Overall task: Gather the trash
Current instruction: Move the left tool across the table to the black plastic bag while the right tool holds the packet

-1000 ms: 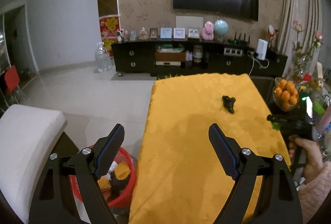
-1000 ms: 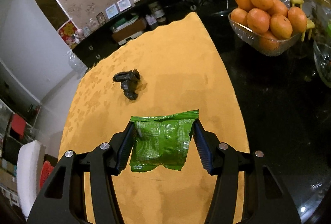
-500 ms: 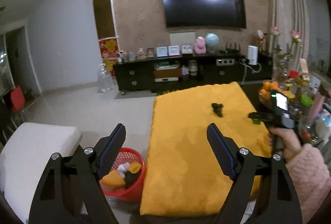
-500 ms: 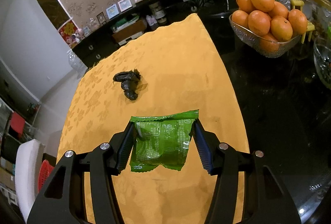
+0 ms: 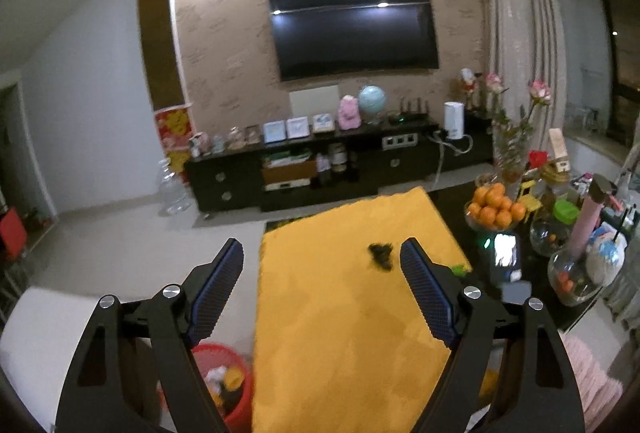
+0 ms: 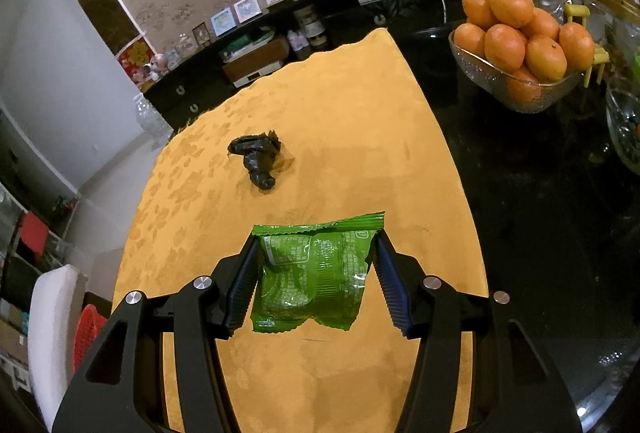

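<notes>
Right gripper (image 6: 316, 265) is clamped on a crinkled green foil snack packet (image 6: 312, 273), print unreadable, above the yellow-clothed table (image 6: 340, 137). Beyond the packet, a crumpled black plastic scrap (image 6: 256, 161) remains uncollected. Left gripper (image 5: 320, 293) stands apart, empty. Red plastic basket (image 5: 224, 385) already holds trash.

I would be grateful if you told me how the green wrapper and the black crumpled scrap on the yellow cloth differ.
The green wrapper is a flat, printed packet; the black scrap is a small twisted wad. The green wrapper sits clamped in the right claw; the black scrap lies loose, farther along the yellow cloth, untouched. Both look like trash not yet in the red basket.
</notes>
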`<state>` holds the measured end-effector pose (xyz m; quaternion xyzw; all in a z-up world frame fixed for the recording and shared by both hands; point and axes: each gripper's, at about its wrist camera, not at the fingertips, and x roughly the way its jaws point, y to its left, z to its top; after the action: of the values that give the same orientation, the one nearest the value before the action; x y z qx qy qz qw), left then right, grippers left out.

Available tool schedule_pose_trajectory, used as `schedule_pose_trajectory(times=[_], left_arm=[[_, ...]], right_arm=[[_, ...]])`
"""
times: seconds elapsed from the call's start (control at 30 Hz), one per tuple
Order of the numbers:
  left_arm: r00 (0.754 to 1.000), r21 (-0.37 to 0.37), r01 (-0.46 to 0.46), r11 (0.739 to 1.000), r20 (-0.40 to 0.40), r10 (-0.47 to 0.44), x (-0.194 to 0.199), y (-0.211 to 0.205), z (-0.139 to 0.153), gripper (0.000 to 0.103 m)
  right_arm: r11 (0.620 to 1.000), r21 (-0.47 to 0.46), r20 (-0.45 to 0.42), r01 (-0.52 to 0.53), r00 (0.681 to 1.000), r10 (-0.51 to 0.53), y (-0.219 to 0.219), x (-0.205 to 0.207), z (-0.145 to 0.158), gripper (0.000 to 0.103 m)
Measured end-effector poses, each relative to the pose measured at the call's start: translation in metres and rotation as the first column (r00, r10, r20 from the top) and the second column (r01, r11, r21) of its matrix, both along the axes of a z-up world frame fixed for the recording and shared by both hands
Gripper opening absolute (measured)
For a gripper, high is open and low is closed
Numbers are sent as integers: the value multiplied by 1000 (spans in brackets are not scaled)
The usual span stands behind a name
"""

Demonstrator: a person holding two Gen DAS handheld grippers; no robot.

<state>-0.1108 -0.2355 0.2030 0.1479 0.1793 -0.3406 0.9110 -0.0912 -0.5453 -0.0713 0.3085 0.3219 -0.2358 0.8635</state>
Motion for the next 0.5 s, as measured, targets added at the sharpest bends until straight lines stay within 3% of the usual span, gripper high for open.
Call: schedule_pose_trajectory(times=[0.17, 0.3, 0.5], left_arm=[[999, 16, 33, 999, 10, -33, 24, -53, 4, 78], [999, 48, 23, 999, 35, -25, 57, -106, -8, 78], [999, 156, -30, 987, -16, 32, 128, -182, -74, 78]], right_arm=[[1000, 3, 2, 7, 1000, -7, -1, 1, 0, 54], [999, 8, 2, 34, 999, -34, -6, -5, 0, 54], [998, 1, 8, 70, 997, -71, -14, -15, 3, 54]])
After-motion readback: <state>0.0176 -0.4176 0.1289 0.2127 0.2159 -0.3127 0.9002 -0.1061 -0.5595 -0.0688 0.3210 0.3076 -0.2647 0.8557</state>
